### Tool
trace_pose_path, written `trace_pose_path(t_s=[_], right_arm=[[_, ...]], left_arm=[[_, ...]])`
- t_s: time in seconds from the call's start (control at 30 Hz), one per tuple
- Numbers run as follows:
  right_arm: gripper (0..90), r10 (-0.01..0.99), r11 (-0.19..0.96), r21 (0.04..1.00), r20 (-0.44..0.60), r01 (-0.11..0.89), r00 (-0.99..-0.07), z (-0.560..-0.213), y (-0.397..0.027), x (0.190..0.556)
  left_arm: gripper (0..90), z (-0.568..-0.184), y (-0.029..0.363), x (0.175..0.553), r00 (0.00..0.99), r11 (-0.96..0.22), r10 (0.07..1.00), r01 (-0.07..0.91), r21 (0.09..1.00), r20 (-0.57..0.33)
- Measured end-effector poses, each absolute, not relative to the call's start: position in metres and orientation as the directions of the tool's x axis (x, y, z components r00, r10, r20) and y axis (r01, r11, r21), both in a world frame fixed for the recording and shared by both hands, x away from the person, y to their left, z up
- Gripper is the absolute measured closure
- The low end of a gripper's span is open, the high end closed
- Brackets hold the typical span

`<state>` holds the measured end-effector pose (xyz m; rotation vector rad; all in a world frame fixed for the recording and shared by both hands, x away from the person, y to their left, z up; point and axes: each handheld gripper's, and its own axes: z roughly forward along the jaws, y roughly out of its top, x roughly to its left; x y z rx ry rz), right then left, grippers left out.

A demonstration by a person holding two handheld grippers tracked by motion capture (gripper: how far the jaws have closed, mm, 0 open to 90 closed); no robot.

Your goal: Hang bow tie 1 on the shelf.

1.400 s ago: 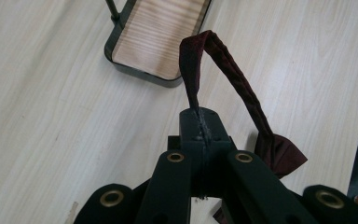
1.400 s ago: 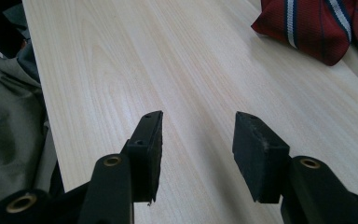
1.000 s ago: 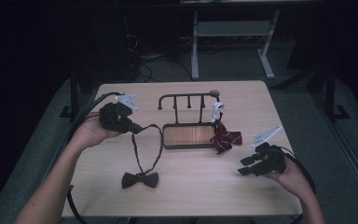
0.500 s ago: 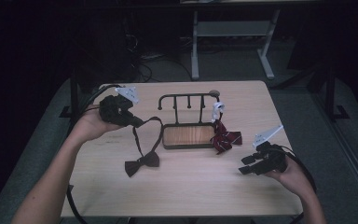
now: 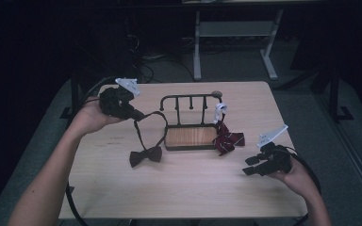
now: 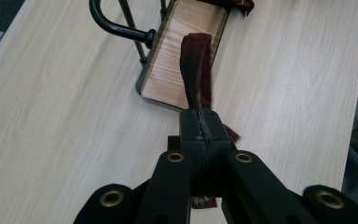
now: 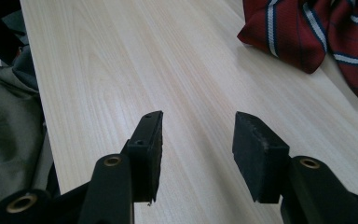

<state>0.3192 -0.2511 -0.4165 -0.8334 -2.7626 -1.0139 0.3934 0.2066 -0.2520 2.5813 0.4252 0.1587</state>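
Since a second ago, the dark maroon bow tie (image 5: 145,156) has been lifted by its strap (image 6: 196,70), which is clamped in the closed left tongs (image 5: 136,114); the bow now hangs lower left of the black wire rack with a wooden base (image 5: 191,136), so hanging on the rack is probably intended. The rack tray is seen empty. A red striped bow tie (image 5: 227,141) hangs at its right end. The right tongs (image 7: 196,140) are held open and empty above the pale wooden desk (image 5: 179,193)
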Motion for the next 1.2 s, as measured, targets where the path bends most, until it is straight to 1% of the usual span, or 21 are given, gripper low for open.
trace_pose_path(t_s=[0.47, 0.77, 1.07, 1.2], right_arm=[[52.5, 0.453, 0.651, 0.573, 0.233, 0.497, -0.861, -0.405, -0.245, 0.328], [54.0, 0.466, 0.633, 0.593, 0.222, 0.498, -0.857, -0.391, -0.247, 0.338], [54.2, 0.451, 0.651, 0.593, 0.201, 0.475, -0.869, -0.375, -0.240, 0.348], [54.6, 0.456, 0.648, 0.593, 0.201, 0.478, -0.867, -0.370, -0.240, 0.352]], left_arm=[[90.0, -0.240, 0.204, 0.409, 0.944, -0.816, 0.328, 0.260, 0.516, 0.044], [90.0, -0.243, 0.199, 0.428, 0.935, -0.815, 0.353, 0.290, 0.502, 0.034], [89.8, -0.260, 0.187, 0.448, 0.922, -0.835, 0.387, 0.337, 0.435, 0.028], [89.6, -0.264, 0.188, 0.454, 0.917, -0.832, 0.399, 0.353, 0.427, 0.019]])
